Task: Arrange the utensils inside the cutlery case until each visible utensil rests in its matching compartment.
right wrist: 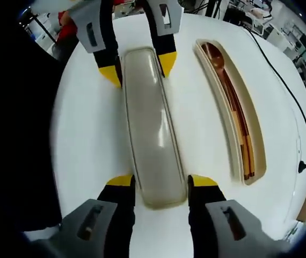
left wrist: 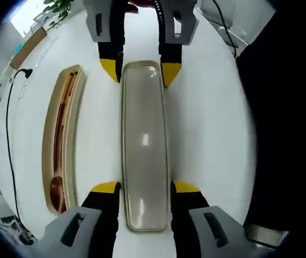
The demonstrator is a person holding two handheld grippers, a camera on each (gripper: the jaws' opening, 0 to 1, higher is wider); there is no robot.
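Observation:
A long translucent grey case lid [left wrist: 145, 134] [right wrist: 152, 129] lies lengthwise on the white table [left wrist: 206, 123], held at both ends. My left gripper [left wrist: 146, 187] has its yellow-tipped jaws pressed against the sides of the lid's near end, and it shows at the far end in the right gripper view [right wrist: 138, 67]. My right gripper [right wrist: 161, 180] clasps the opposite end the same way [left wrist: 140, 72]. Beside the lid sits the beige case base [left wrist: 50, 134] [right wrist: 260, 145], open. Inside it lie a wooden spoon [left wrist: 57, 188] [right wrist: 213, 54] and chopsticks [right wrist: 241, 134].
A black cable [left wrist: 7, 134] [right wrist: 287, 91] runs along the table beyond the case base. The table's edge [left wrist: 243, 107] drops to dark floor on the lid's other side. Office furniture and a person in red [right wrist: 67, 29] stand in the background.

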